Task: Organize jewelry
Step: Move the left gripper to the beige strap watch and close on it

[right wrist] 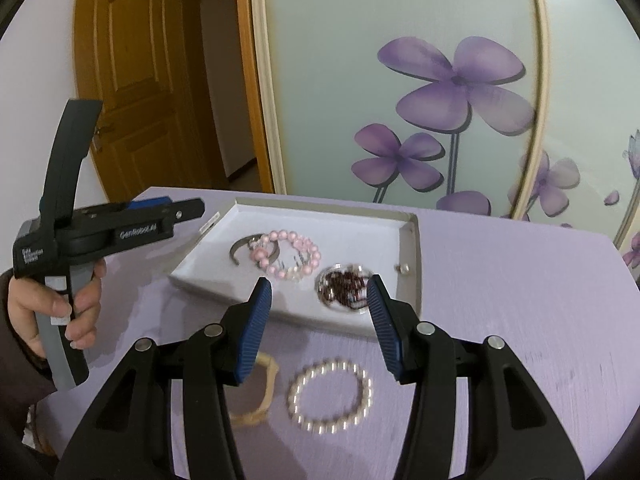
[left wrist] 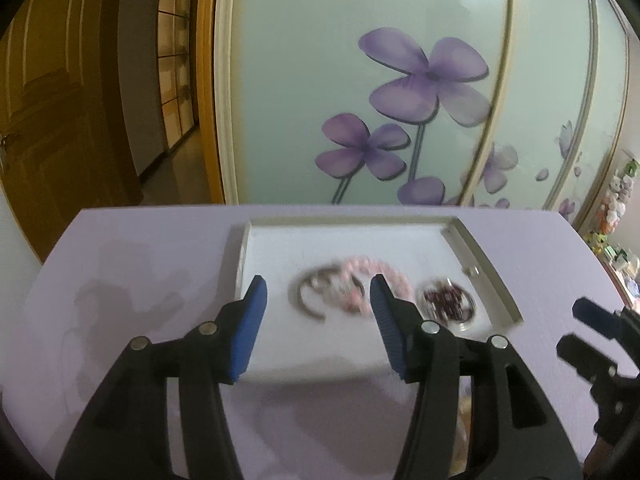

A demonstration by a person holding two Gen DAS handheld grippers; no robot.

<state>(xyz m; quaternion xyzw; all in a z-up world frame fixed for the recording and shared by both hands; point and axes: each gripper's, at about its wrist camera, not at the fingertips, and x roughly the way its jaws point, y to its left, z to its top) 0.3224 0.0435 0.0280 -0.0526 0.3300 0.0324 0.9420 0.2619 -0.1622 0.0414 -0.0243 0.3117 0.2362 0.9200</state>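
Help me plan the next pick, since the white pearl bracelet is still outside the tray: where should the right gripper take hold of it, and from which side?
Grip the white pearl bracelet across one strand of its ring, probably the far arc nearest the right gripper, coming from above. It lies flat on the purple table, so one finger goes inside the loop, one outside.

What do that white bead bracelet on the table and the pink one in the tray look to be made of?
White bead bracelet: glossy round beads with a pearly sheen, perhaps pearl or imitation. Pink bead bracelet: smooth, shiny pink beads, maybe glass, stone or plastic; the look leaves that open.
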